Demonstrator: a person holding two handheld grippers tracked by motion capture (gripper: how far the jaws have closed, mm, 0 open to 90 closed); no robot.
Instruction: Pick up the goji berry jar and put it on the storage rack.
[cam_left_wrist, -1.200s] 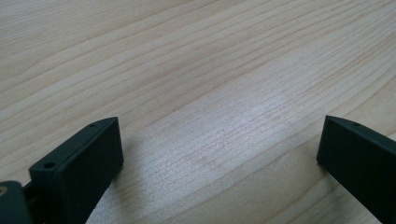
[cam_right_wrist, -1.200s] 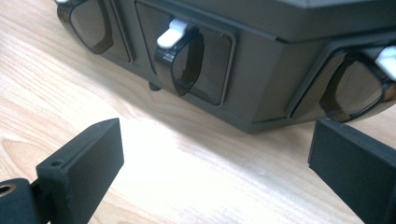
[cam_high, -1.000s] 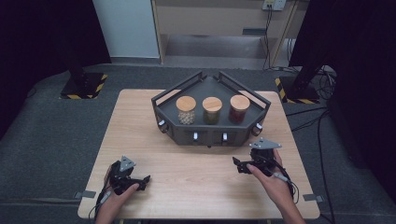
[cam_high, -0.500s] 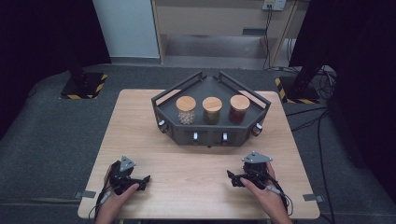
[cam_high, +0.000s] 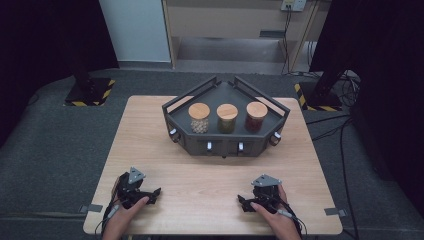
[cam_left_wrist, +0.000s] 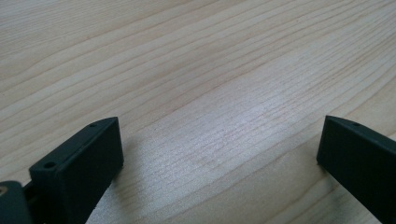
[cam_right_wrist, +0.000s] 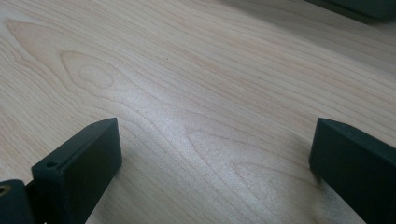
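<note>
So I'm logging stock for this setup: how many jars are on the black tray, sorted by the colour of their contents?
Pale contents: 1
Green contents: 1
Dark red contents: 1
Total: 3 jars, all with wooden lids, in one black tray.

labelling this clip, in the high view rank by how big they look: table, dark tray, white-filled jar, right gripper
1. table
2. dark tray
3. right gripper and white-filled jar: look about alike, and the gripper sits nearer the camera, so I won't rank them.
</note>
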